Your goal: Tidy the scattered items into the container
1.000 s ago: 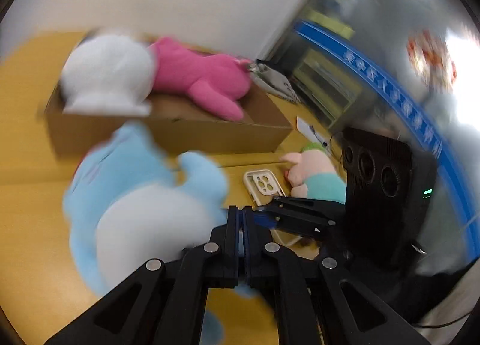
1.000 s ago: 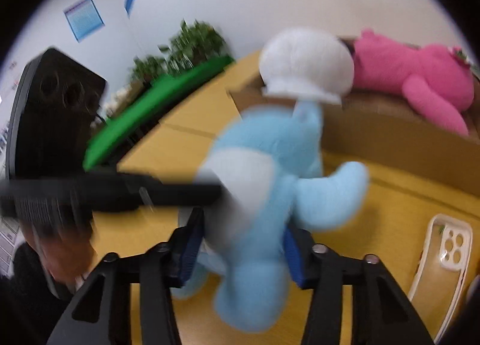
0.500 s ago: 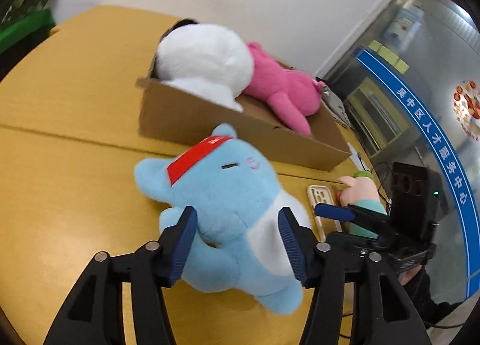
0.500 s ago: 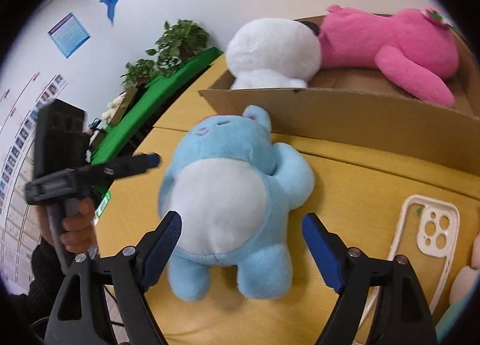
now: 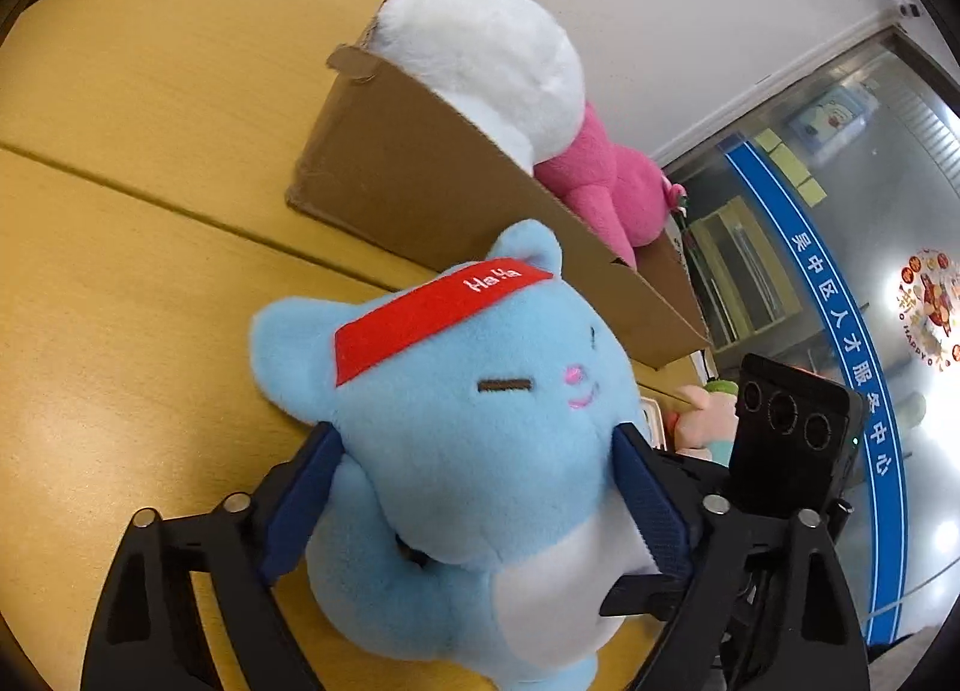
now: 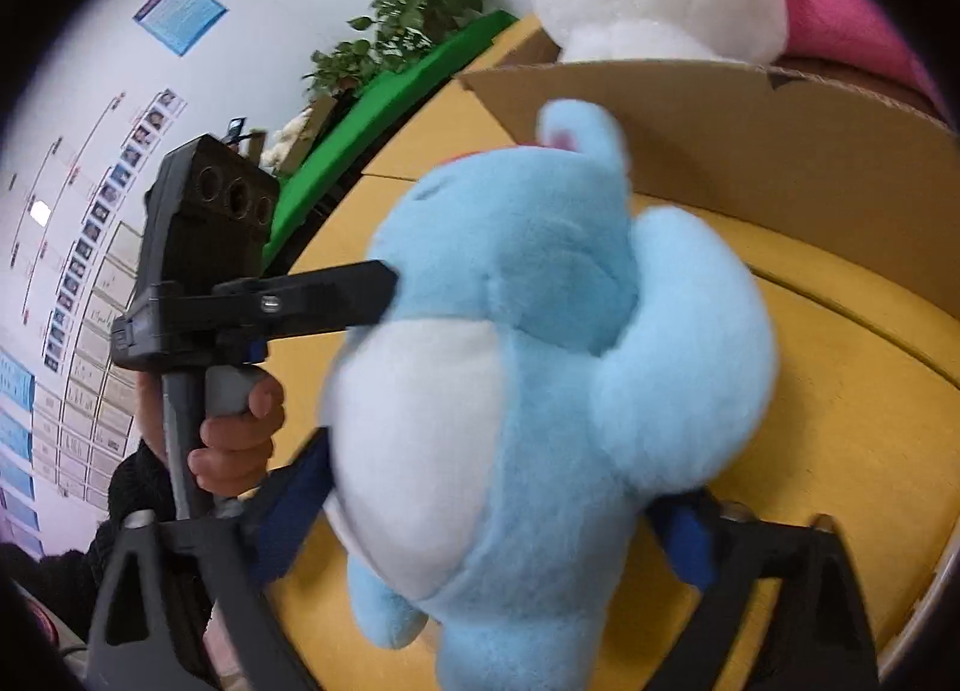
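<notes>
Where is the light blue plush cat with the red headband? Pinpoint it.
The light blue plush cat lies on the yellow wooden table, just before the brown cardboard box, between both grippers' fingers.

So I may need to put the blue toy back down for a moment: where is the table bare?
Bare wooden tabletop lies left of the cardboard box and the blue plush. It is crowded right of the plush, where a small pink toy sits, and the box already holds the white plush and pink plush.
</notes>
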A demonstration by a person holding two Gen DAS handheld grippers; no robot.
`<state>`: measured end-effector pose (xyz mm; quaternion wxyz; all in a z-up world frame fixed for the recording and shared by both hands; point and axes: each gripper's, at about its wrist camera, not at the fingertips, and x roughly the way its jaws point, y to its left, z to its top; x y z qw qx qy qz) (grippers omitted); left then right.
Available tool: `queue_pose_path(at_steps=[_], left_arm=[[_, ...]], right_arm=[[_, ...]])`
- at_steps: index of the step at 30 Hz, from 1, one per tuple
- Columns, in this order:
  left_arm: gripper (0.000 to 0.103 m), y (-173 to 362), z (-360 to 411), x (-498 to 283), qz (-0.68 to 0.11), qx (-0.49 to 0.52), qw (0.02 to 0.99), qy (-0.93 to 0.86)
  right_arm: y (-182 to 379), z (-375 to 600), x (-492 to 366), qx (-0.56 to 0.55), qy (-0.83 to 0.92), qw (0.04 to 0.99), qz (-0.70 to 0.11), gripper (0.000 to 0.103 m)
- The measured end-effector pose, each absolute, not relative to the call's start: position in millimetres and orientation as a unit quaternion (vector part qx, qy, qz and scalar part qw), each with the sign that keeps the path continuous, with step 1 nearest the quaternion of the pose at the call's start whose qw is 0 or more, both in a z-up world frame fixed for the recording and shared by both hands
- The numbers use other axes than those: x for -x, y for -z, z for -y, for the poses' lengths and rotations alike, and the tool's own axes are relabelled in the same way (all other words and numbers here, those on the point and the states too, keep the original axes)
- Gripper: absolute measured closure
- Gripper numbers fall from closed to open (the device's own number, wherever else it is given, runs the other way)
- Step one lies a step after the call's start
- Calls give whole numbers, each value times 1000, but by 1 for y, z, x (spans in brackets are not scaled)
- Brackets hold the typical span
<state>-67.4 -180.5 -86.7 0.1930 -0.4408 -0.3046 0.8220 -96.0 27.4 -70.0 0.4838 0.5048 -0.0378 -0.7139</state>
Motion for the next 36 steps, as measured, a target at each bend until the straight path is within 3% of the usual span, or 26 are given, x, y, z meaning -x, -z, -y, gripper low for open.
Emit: queue_pose_path(at_steps=[2, 4, 12, 19, 24, 30, 36], left_arm=[[28, 81, 178, 64, 303, 435, 204, -823], [33, 72, 171, 65, 298, 429, 212, -826], [33, -30, 125, 86, 213, 352, 246, -878], [33, -116, 62, 176, 103, 312, 270, -905], [33, -100, 51, 254, 93, 348, 261, -895], [33, -18, 45, 307, 94, 416, 227, -875], [30, -4, 35, 301, 82, 403, 227, -883]], right_arm=[[64, -30, 88, -493, 724, 481, 32, 31], [60, -35, 84, -481, 735, 475, 40, 34], [-12, -67, 68, -384, 800, 458, 41, 36], [-83, -115, 128, -294, 853, 425, 73, 35], [-74, -130, 196, -295, 871, 381, 97, 35], [1, -119, 264, -401, 833, 344, 162, 35], [24, -125, 280, -446, 805, 334, 204, 23]])
